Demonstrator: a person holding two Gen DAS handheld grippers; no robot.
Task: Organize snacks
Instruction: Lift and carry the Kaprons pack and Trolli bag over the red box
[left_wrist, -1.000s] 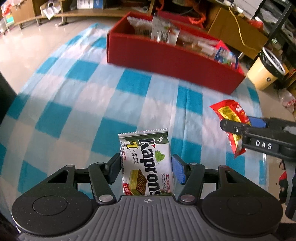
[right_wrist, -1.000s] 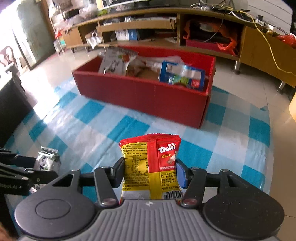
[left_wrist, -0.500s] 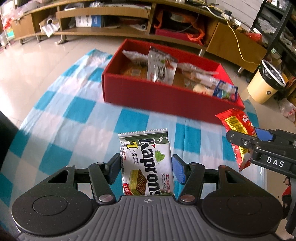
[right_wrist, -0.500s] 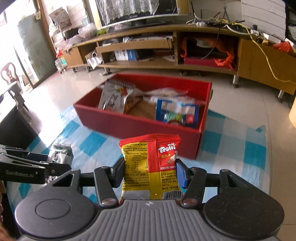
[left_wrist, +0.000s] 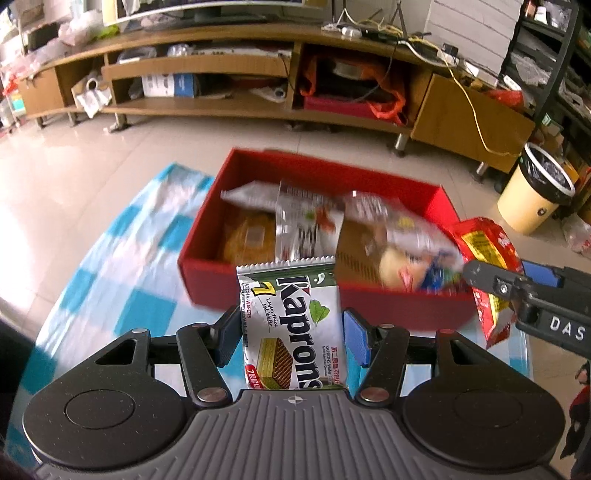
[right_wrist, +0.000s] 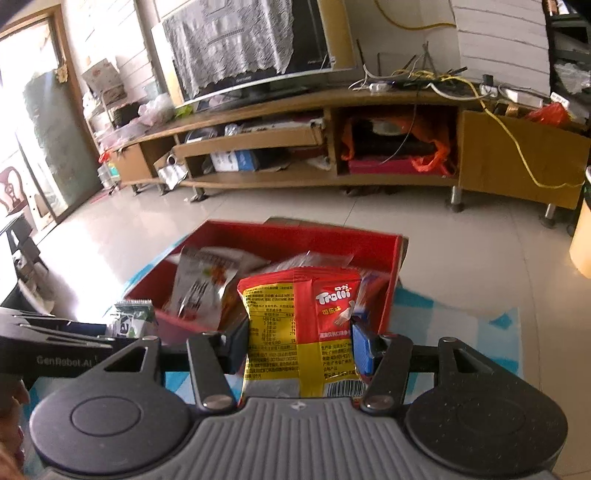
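Left wrist view: Kaprons wafer pack (left_wrist: 295, 325) is being clamped lengthwise by the left gripper (left_wrist: 291, 334), its top edge pointing toward the red box (left_wrist: 399, 301); Trolli bag (right_wrist: 301, 332) is being gripped upright by the right gripper (right_wrist: 299, 345).

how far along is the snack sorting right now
Done: several packets already lie in the red box. In hand: the left gripper is shut on the Kaprons wafer pack, and the right gripper is shut on the Trolli gummy bag; both are held near the box's front wall. Left: dropping these two in. No loose snacks show on the checked cloth in view.
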